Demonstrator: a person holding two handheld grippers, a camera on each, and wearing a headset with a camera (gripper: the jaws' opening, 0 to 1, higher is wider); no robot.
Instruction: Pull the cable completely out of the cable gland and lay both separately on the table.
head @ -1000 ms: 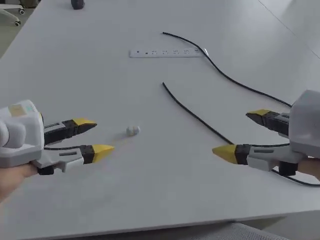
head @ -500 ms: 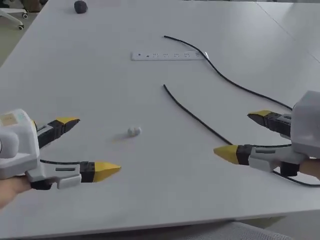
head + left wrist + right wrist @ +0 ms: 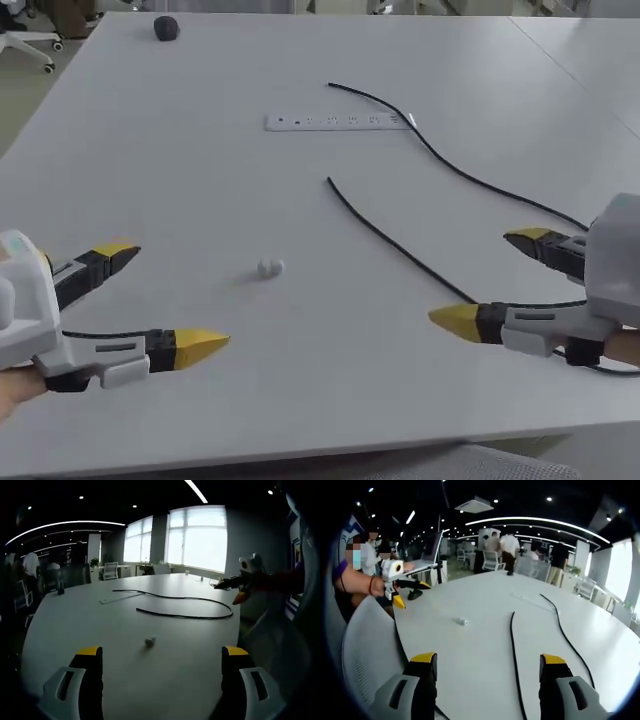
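The black cable lies in two runs across the white table. In the head view its bend is hidden behind the right gripper; the left gripper view shows it as one loop. A small dark object near the far edge is too blurred to identify, and any marking on the white power strip is too small to read. The white cable gland sits alone, well apart from the cable. The right gripper and the left gripper hover with jaws spread wide, holding nothing.
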